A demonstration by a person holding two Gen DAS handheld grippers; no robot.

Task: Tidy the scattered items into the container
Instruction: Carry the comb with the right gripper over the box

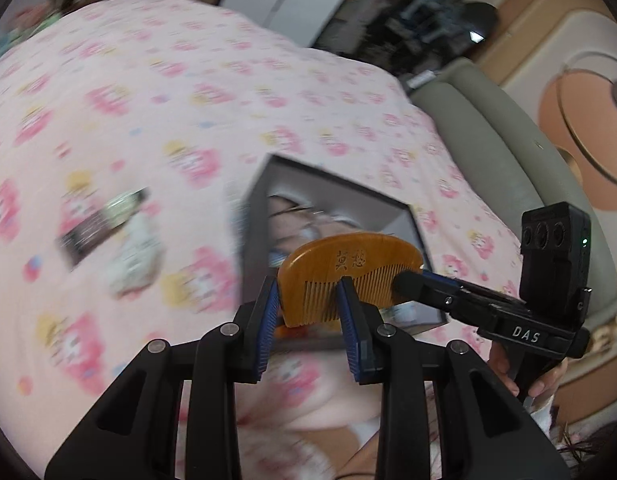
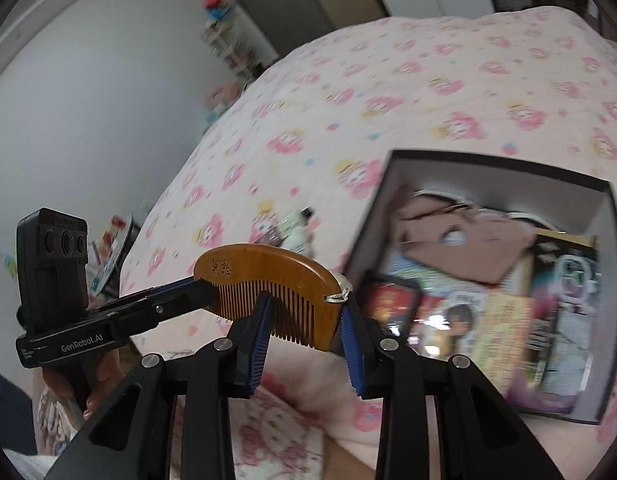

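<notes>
Above pink flower-print bedspread [image 2: 348, 92]: wooden comb [image 1: 328, 268], half-moon, engraved, clamped at both ends. Left gripper [image 1: 308, 300] clenched on one end; right gripper [image 2: 306, 312] clenched on other, ringed end. Open box [image 2: 392, 208] at 3 o'clock in right view, part-filled with cards and cloth. Small bottle [image 2: 292, 228] at 12 o'clock beyond comb, blurred.

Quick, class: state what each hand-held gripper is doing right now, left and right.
Left hand-held gripper: closed on the wooden comb, gripping one end.
Right hand-held gripper: closed on the same comb's other end; both carry it near the box.
</notes>
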